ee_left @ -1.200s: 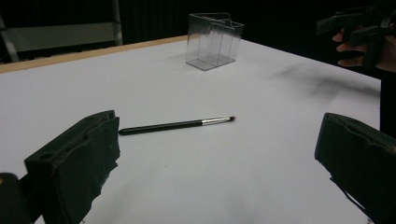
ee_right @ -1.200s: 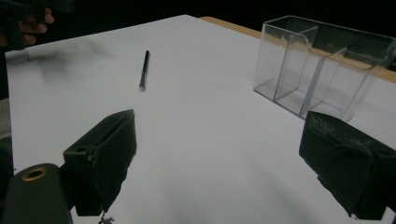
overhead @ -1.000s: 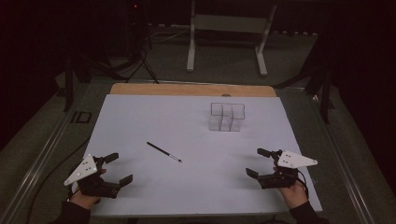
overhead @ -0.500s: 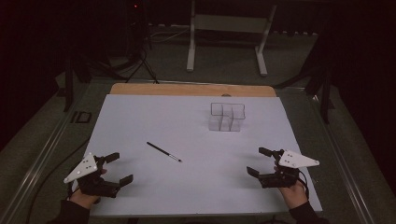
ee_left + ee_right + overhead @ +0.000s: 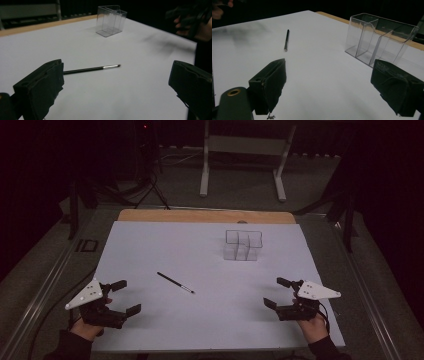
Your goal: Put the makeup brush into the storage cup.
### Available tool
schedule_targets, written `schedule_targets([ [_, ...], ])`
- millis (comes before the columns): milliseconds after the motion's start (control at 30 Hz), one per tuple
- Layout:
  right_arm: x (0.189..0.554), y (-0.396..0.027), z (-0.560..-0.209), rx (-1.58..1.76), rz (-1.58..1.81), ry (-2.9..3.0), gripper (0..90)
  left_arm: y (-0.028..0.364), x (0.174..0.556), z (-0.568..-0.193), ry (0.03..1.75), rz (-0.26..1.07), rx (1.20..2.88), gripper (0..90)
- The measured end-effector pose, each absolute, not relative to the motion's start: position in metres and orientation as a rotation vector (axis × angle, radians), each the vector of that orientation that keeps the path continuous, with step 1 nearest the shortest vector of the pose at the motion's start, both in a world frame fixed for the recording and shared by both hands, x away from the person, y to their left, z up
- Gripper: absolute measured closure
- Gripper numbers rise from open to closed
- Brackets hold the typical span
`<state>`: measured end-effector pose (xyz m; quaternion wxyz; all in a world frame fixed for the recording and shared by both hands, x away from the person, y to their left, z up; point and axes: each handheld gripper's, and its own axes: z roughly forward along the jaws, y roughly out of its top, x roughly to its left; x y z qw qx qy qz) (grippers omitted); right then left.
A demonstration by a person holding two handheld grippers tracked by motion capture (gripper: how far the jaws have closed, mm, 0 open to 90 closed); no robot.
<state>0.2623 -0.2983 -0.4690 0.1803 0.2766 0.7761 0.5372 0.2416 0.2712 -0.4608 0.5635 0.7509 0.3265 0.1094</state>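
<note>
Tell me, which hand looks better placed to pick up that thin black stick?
Probably the left: its tongs are open and nearer the black stick than the right tongs.

One slim black pen (image 5: 175, 283) with a silver tip lies on the white surface (image 5: 150, 250). One clear plastic organizer (image 5: 243, 245) stands there too, split by its walls into several open compartments; their exact count is hard to tell through the transparent sides. Two grippers are held over the near edge, one per hand: the left gripper (image 5: 124, 296) and the right gripper (image 5: 277, 292), each with two black fingers (image 5: 40, 87). Two hands hold them.
</note>
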Motion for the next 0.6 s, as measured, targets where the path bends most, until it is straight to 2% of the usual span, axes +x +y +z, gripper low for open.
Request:
schedule_targets([
  [600, 0.263, -0.292, -0.47, 0.778, 1.517, 2.205, 13.1, 0.262, 0.259, -0.44, 0.745, 0.265, 1.962, 1.0],
])
